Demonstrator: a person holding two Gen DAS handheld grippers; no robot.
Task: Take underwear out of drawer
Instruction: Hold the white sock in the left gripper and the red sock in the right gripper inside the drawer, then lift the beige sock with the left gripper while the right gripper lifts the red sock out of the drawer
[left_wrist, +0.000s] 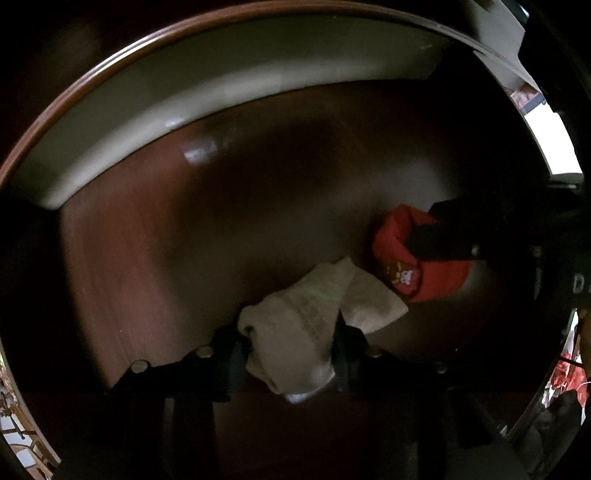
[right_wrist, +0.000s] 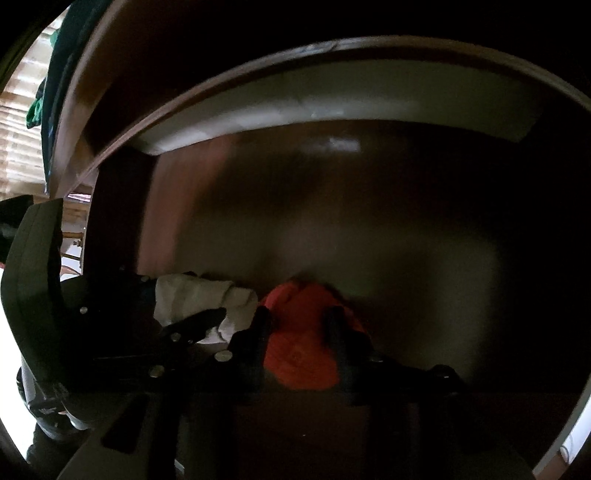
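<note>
2 underwear pieces — 1 white (left_wrist: 295, 332), 1 red (left_wrist: 417, 266).

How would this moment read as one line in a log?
left gripper: shut on cream cloth garment | right gripper: around red cloth garment | brown wooden drawer: open

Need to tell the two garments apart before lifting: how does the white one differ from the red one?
The white garment is plain; the red garment bears a printed patch. The white sits between the left gripper fingers, the red between the right gripper fingers. Both lie crumpled in the drawer.
</note>
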